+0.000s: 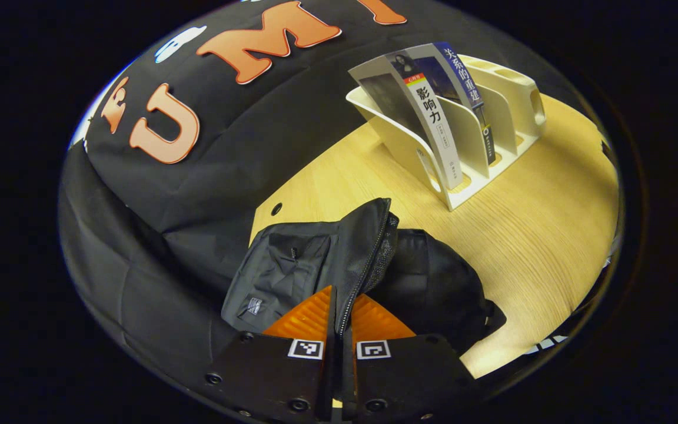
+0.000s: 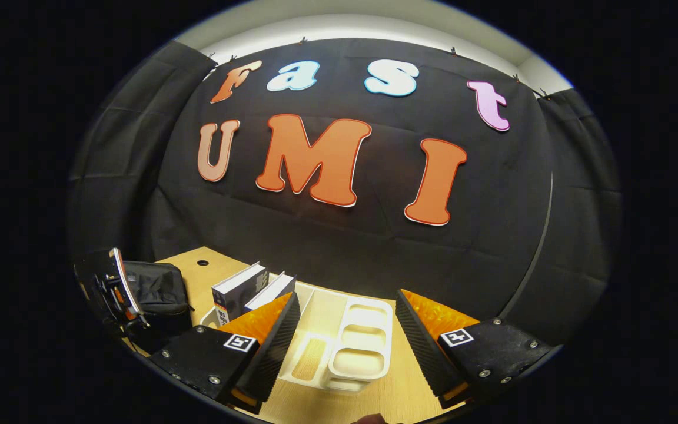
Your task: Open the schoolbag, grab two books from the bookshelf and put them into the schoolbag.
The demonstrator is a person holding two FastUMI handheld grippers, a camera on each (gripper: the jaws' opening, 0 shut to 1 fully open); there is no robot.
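The black schoolbag (image 1: 433,282) lies on the wooden table (image 1: 539,224) with its zippered flap (image 1: 368,235) lifted upright. My left gripper (image 1: 342,312) is shut on the flap's zipper edge. Beyond the bag stands a cream bookshelf rack (image 1: 512,112) holding two leaning books: a grey-and-white one (image 1: 433,118) and a blue one (image 1: 462,70). In the right gripper view my right gripper (image 2: 348,300) hangs open just above the rack (image 2: 351,353), with nothing between its fingers. The two books (image 2: 239,288) stand at the rack's left end. Farther left are the schoolbag (image 2: 159,288) and the left gripper (image 2: 112,288).
The black cloth wall (image 2: 339,247) runs close behind the rack and the bag. A small round hole (image 1: 276,208) sits in the table near the bag. Bare wooden tabletop (image 1: 551,247) stretches between the bag and the rack.
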